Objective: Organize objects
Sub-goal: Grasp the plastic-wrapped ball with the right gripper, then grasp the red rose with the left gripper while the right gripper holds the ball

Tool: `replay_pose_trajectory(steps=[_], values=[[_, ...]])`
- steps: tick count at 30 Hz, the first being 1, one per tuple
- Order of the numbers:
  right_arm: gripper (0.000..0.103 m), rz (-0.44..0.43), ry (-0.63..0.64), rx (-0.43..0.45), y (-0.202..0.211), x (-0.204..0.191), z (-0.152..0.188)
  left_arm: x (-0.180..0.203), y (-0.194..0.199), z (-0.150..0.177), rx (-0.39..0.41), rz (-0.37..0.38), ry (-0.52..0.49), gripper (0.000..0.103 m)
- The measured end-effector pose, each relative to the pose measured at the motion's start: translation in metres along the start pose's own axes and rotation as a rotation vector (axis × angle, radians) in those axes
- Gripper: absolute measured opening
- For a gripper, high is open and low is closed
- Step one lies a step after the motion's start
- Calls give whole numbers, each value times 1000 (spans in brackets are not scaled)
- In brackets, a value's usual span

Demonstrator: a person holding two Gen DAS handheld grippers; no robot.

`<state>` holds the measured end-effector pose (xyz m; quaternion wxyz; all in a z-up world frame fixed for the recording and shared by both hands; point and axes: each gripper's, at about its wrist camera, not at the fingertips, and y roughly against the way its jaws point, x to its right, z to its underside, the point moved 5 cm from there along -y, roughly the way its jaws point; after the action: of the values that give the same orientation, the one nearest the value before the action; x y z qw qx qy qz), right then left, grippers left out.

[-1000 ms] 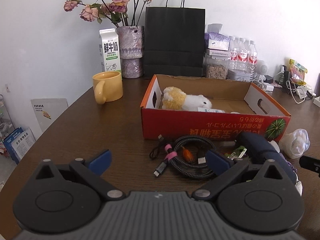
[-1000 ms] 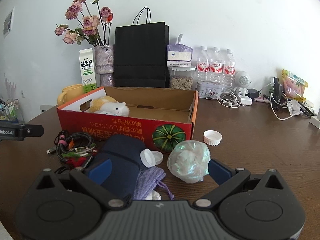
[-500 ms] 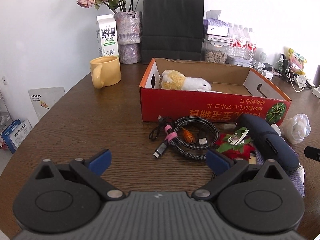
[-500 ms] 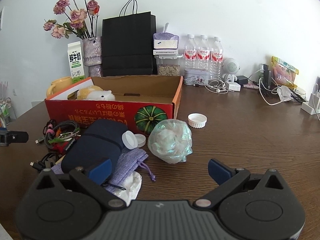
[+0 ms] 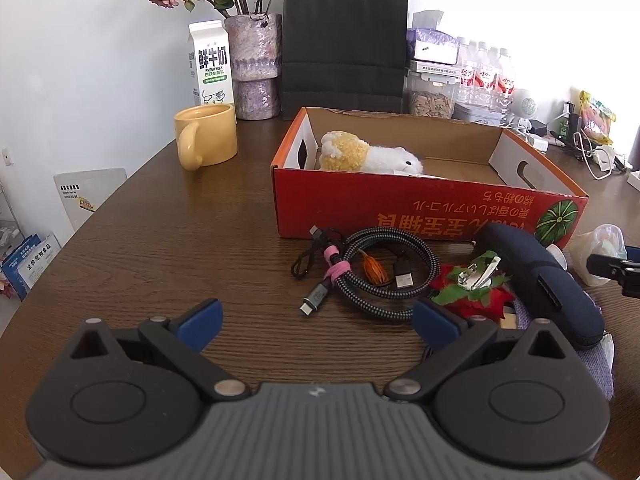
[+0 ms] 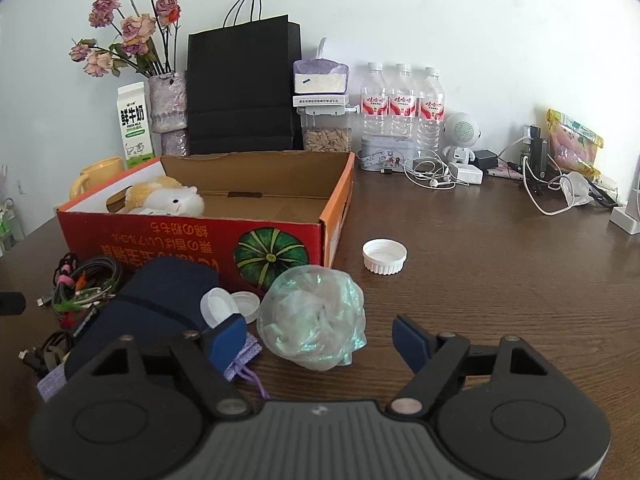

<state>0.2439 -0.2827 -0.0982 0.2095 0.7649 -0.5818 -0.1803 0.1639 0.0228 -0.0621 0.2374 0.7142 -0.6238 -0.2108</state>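
Right now the right tongs [image 6: 316,338] sit low over the counter [image 6: 500,272] with their jaws closing around the crumpled plastic bag [image 6: 312,318], which lies between the blue pads just in front of the red cardboard box [image 6: 192,242]; the pads do not look to be pressing on it yet. To do this well, I would let the jaws close slowly until both pads bite into the bulk of the bag rather than a loose fold, since thin film like that will likely squash and slip. The left pad is crowded by a dark blue pouch [image 6: 160,300], two small white caps [image 6: 230,304] and a lilac drawstring bag [image 6: 242,356], so it is worth keeping the grip clear of those before lifting toward the box, where a plush toy [image 6: 168,200] already lies at the far left end. The left tongs [image 5: 316,320] stand wide and empty above bare wood, near a coiled braided cable [image 5: 384,276] and a red artificial flower [image 5: 472,292]. Round about, the dark wooden counter also carries a larger white cap [image 6: 384,255], a yellow mug [image 5: 206,140], a milk carton [image 5: 211,64], a vase of dried roses [image 6: 168,108], a black paper bag [image 6: 244,88] and three water bottles [image 6: 402,104] against a white wall.
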Motion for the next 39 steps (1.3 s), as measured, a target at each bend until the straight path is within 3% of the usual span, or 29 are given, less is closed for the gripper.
replay_pose_trajectory(steps=[5, 7, 8, 12, 20, 25, 37, 39], values=[[72, 4, -2, -19, -14, 1, -2, 6, -4, -4, 0, 8, -2, 103], [62, 5, -6, -20, -15, 2, -2, 9, -5, -5, -3, 20, -1, 103], [52, 5, -7, -21, -16, 2, -2, 11, -6, -6, -5, 28, -1, 103], [45, 0, -4, -7, -15, 2, 0, 19, -8, -8, -7, 56, -6, 103], [43, 9, -5, 83, -3, 2, -2, 40, -14, -17, -4, 114, -18, 103], [43, 7, -13, 97, 0, 3, -2, 61, -21, -16, -12, 142, -82, 103], [43, 10, 1, 111, 2, 1, -3, 83, -38, -11, -41, 214, -121, 77], [43, 7, 2, 113, 3, 1, -3, 85, -41, -10, -47, 232, -121, 64]])
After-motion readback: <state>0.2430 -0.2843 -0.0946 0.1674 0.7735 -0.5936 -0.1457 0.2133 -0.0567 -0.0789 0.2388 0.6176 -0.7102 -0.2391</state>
